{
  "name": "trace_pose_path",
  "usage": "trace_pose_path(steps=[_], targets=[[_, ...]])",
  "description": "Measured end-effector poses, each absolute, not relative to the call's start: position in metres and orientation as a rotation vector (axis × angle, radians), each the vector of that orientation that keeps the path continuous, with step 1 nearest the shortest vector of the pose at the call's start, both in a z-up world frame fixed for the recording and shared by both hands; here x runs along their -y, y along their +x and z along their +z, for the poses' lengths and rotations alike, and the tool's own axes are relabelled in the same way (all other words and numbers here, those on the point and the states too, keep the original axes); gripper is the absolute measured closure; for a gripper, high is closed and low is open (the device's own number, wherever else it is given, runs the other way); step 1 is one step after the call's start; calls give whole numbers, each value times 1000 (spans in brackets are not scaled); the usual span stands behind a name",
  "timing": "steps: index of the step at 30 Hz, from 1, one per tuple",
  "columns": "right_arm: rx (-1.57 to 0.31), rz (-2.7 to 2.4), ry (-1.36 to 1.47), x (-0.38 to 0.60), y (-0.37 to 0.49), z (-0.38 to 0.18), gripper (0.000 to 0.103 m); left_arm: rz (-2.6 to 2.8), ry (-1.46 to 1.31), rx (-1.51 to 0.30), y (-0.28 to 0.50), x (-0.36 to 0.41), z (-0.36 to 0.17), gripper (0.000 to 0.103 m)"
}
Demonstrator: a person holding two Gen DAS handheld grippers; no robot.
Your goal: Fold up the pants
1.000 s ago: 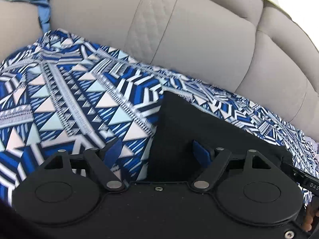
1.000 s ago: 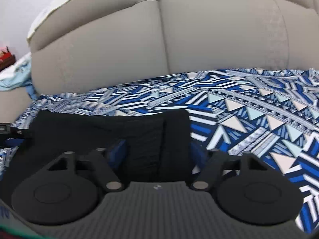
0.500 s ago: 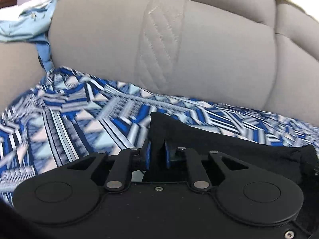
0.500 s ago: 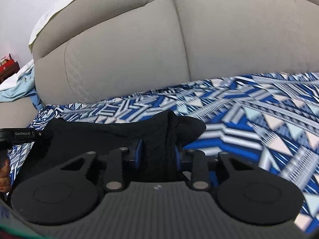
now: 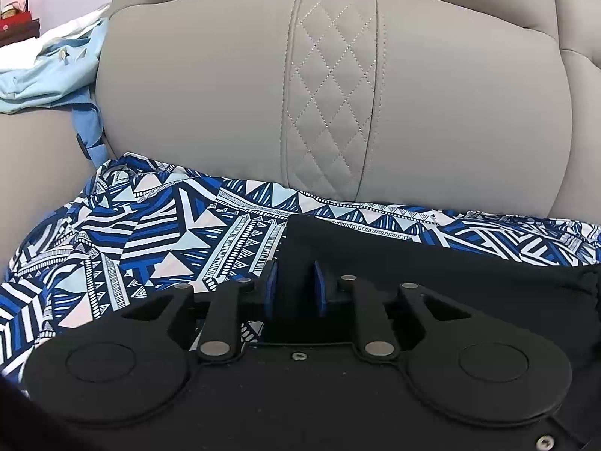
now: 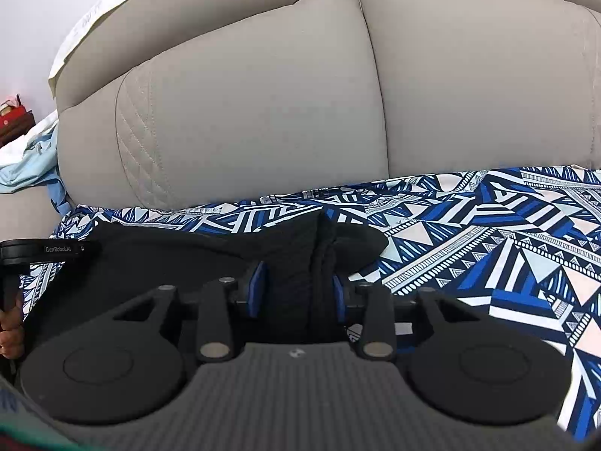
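Close up, the left tongs [image 5: 294,288] have their blue pads either side of a black fold of the pants [image 5: 432,274]. The pads press on the cloth at its left corner, and the jaws are easing apart at this moment with the fabric between them.

The right tongs [image 6: 296,288] stand wider, their blue pads [image 6: 256,287] against a thick, bunched ridge of the same black pants [image 6: 180,263] near the garment's right end. These jaws are opening too, with the bunched cloth filling the gap.

The pants lie flattened across the sofa seat, close to the back edge where the seat meets the backrest. A rounded lobe of black cloth pokes out to the right past the right tongs. At the far left of the right camera's view, the other handheld device [image 6: 41,250] shows, with a person's fingers [image 6: 9,332] below it.

Under the pants lies a patterned cover [image 5: 150,233] in blue, white and pale triangles, spread over the seat from side to side.

Behind rises the grey sofa backrest [image 5: 225,94], with a diamond-quilted strip [image 5: 330,90]. At the sofa's left end, a light blue garment [image 5: 49,75] is draped over the armrest. No containers are visible.
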State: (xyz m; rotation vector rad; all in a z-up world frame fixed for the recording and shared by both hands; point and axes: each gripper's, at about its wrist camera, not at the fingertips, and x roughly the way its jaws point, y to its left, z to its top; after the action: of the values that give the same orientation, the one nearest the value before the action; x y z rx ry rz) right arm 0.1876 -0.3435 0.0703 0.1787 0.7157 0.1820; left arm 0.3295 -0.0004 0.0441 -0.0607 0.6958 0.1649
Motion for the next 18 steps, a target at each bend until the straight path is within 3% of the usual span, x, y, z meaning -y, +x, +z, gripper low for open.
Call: trace_pose_path(steps=[1,4,8,18], targets=[[-720,182,169,343,189,71,44,169,-45,-701,328,2,45,78],[-734,182,180,349,185,77,28,185,18,-705,315,9,50,59],[-717,170,150,353,167,85,26,177,54,-711,291,20,50,51],[-686,189,21,328,102,100,18,123,73,-704,219,38,51,44]])
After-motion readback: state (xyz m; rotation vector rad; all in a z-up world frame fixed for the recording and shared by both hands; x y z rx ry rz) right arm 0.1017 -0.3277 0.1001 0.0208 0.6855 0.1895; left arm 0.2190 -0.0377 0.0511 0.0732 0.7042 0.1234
